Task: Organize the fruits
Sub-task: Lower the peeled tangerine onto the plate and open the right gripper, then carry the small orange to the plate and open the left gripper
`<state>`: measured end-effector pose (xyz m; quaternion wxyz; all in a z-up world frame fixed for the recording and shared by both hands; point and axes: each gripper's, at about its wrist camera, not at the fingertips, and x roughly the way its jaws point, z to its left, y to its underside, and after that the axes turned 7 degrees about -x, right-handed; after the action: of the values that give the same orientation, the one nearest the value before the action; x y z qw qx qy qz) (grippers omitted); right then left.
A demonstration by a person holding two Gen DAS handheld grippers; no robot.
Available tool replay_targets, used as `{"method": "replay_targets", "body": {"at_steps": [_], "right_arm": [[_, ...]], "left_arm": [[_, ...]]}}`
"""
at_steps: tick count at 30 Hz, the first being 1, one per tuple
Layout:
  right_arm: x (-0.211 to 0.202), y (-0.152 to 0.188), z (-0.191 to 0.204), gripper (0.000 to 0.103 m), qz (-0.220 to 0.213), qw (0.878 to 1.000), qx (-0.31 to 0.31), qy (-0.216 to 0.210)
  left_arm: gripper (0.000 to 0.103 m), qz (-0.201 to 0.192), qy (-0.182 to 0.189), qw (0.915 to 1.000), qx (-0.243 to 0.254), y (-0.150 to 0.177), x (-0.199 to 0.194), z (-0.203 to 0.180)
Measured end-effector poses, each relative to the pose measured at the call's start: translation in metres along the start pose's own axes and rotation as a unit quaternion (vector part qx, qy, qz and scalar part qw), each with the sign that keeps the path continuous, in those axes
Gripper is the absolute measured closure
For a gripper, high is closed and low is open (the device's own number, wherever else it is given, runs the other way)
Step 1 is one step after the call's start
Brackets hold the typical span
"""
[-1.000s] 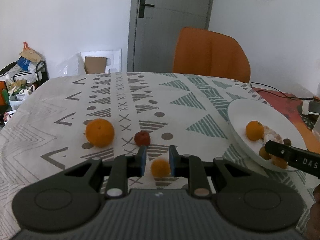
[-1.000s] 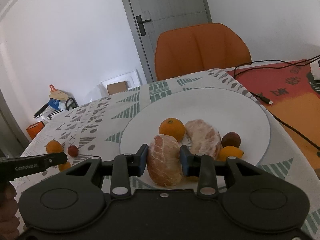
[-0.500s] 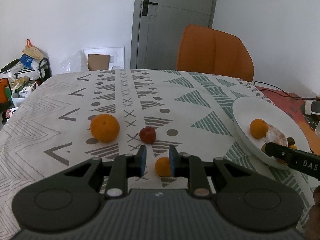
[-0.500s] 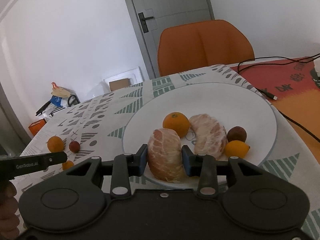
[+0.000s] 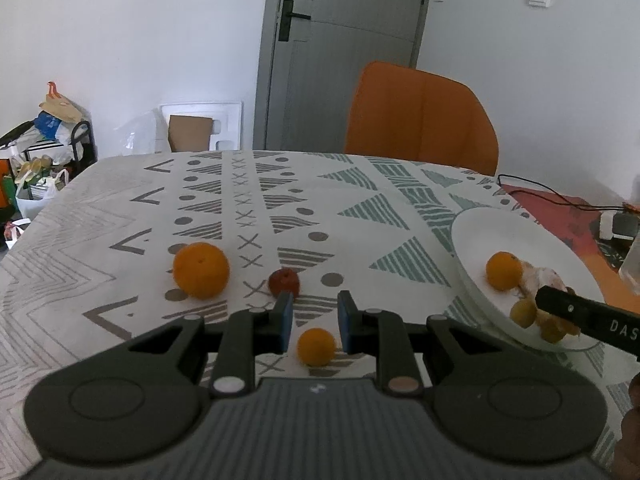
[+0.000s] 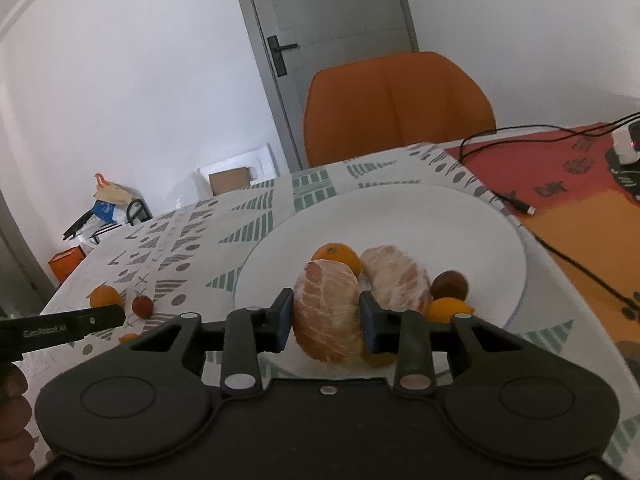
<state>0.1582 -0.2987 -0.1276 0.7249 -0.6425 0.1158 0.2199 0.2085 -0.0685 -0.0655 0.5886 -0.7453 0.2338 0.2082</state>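
Note:
My left gripper (image 5: 314,320) is open above the patterned tablecloth, and a small orange fruit (image 5: 316,347) lies on the cloth between its fingers, untouched. A big orange (image 5: 201,270) and a small red fruit (image 5: 283,282) lie beyond it. My right gripper (image 6: 326,320) is shut on a peeled citrus half (image 6: 328,322) over the near part of the white plate (image 6: 400,216). On the plate lie another peeled half (image 6: 396,276), an orange (image 6: 336,256), a dark brown fruit (image 6: 450,285) and a small orange fruit (image 6: 448,308).
An orange chair (image 5: 420,116) stands behind the table. A black cable (image 6: 560,252) runs over the red-orange mat (image 6: 560,184) right of the plate. The plate shows at the right in the left wrist view (image 5: 520,236). Bags and a rack (image 5: 40,136) stand left of the table.
My left gripper has pulled back and risen a little, so the small orange fruit sits lower between its fingers. My right gripper has lifted slightly with the peeled half over the plate.

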Motion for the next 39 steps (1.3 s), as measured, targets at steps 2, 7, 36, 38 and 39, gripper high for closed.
{"method": "replay_targets", "body": {"at_steps": [2, 7, 36, 38, 39], "right_arm": [[-0.001, -0.001, -0.004, 0.069, -0.002, 1.0, 0.004, 0.008], [-0.005, -0.002, -0.012, 0.054, -0.009, 1.0, 0.01, 0.026], [-0.015, -0.011, 0.02, 0.048, -0.031, 0.999, -0.03, -0.015], [-0.017, -0.011, 0.013, 0.048, -0.033, 0.999, -0.026, -0.008], [-0.019, -0.012, 0.009, 0.048, -0.035, 0.999, -0.024, -0.004]], "left_arm": [[0.081, 0.001, 0.004, 1.0, 0.001, 0.0, 0.0, -0.003], [0.081, 0.002, 0.008, 0.9999, 0.007, 0.001, -0.001, -0.007], [0.06, 0.021, -0.004, 0.9996, 0.018, 0.011, 0.005, 0.008], [0.069, 0.036, -0.002, 0.9993, 0.013, 0.013, 0.013, 0.005], [0.081, 0.04, 0.0, 0.9991, 0.012, 0.014, 0.016, 0.003]]}}
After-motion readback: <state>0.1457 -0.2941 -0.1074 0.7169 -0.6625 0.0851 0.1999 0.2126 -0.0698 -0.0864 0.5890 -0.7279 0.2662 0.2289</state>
